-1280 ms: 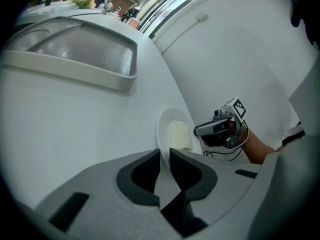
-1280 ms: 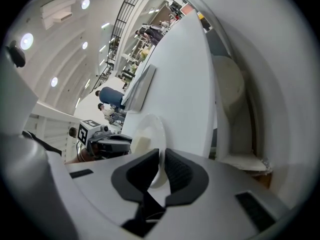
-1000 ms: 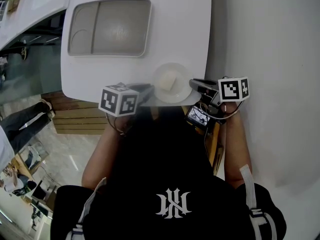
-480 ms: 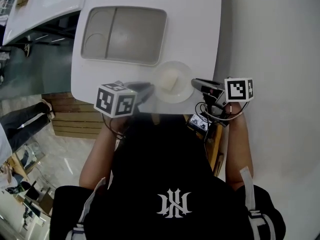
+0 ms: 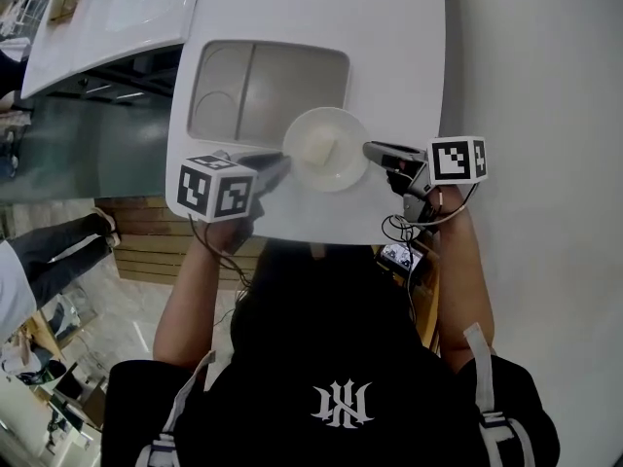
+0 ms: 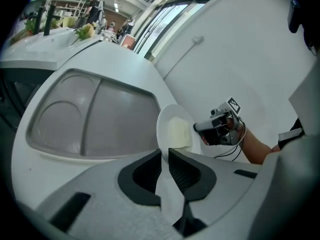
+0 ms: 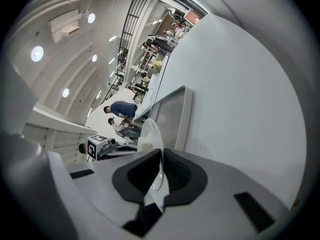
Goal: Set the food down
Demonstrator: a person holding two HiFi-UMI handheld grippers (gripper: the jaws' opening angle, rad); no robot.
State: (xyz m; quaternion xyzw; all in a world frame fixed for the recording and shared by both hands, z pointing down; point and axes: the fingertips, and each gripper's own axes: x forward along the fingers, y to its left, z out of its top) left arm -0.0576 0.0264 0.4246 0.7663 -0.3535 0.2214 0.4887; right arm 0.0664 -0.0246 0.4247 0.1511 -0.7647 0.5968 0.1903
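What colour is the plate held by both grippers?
The plate is plain white; it shows best in the head view.

"How many plates?"
"One plate point(image 5: 326, 149), at the centre of the frame, with one pale piece of food point(image 5: 319, 147) on it."
"Trays?"
"One tray point(image 5: 268, 90), just above the plate, with two compartments."
"Grippers?"
"Two: the left gripper point(image 5: 280, 166) at centre left, the right gripper point(image 5: 372, 150) at centre right. Two marker cubes as well, the left cube point(image 5: 216, 190) and the right cube point(image 5: 458, 161)."
"Tables?"
"Two white ones: the near table point(image 5: 409, 56) and a second table point(image 5: 117, 17) at upper left."
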